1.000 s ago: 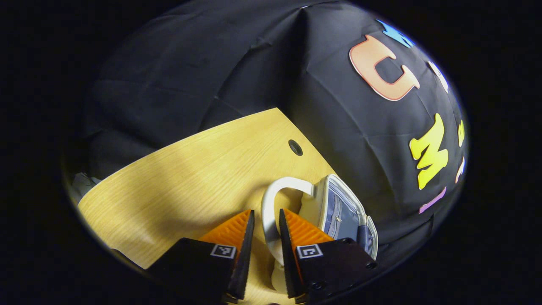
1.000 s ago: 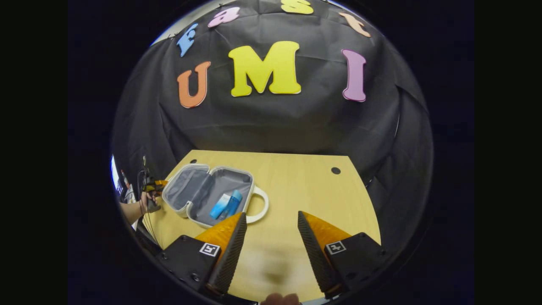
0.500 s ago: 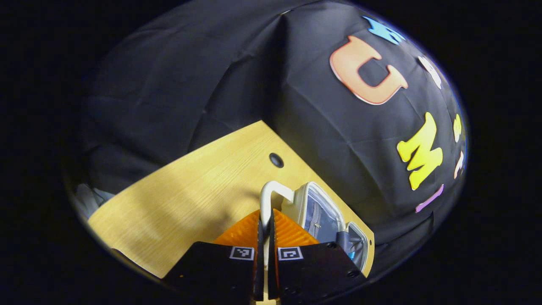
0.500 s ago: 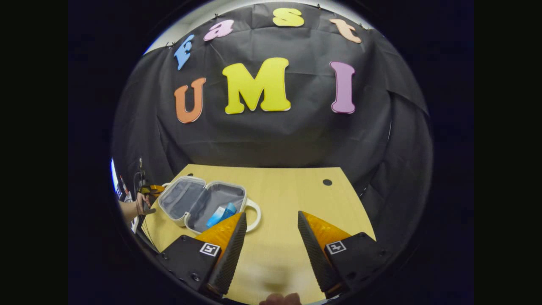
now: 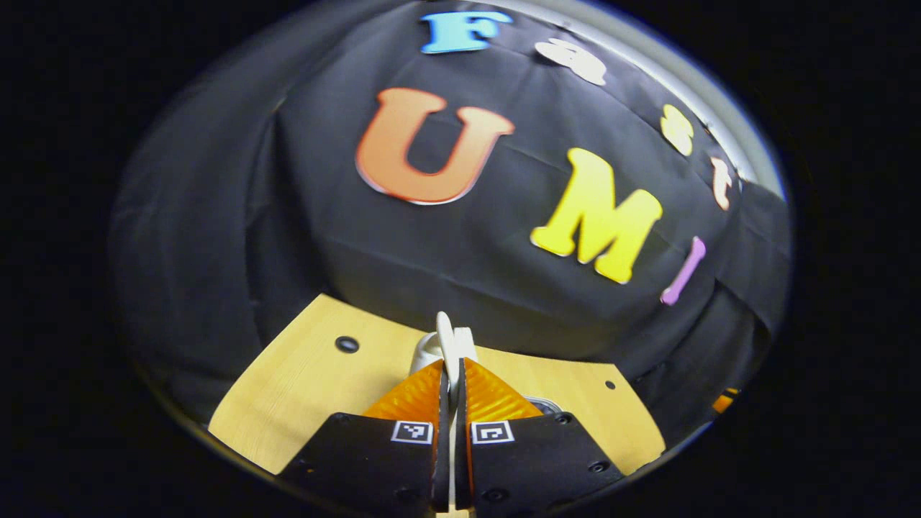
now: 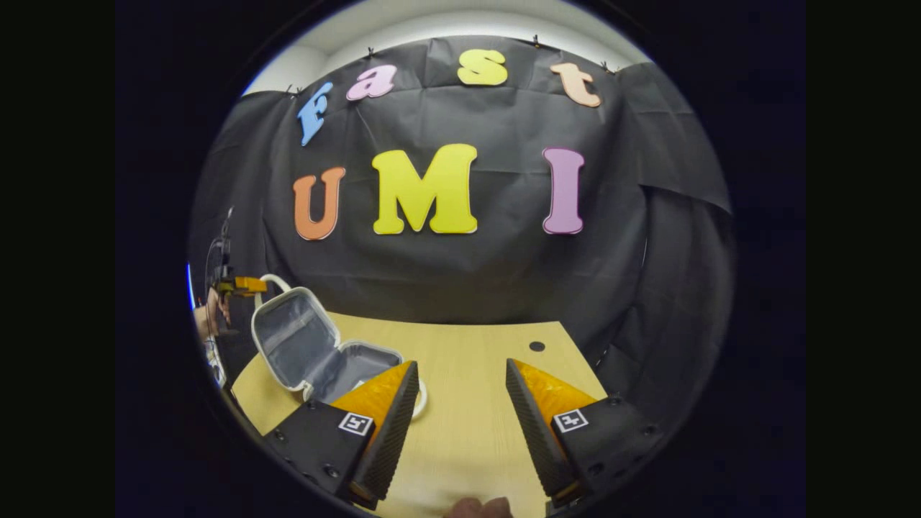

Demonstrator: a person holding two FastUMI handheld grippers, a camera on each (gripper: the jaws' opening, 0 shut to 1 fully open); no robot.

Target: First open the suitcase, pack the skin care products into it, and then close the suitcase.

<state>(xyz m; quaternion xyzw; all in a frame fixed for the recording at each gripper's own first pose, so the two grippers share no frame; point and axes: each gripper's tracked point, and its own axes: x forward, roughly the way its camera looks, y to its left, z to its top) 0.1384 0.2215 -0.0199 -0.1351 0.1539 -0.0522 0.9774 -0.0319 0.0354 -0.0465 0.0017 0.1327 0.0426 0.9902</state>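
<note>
Both orange fingers of the left gripper (image 5: 450, 388) pinch the small white grey-lined suitcase's (image 6: 291, 345) stiff looped handle (image 5: 446, 344) at 12 o'clock; the lid looks light. The right gripper (image 6: 460, 403) gapes wide, empty

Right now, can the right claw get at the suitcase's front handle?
Probably yes. The right claw is open over bare table, and the front handle peeks out beside its left finger. The left claw holds the raised lid, away from that path.

Black cloth wall (image 6: 446, 288) hangs creased straight ahead of the claw, wrapping round both sides; a pale ceiling strip (image 6: 460, 21) glows above it. Below, the light wooden table (image 6: 468, 424) runs forward, a dark round hole (image 6: 537, 346) near its far edge
</note>
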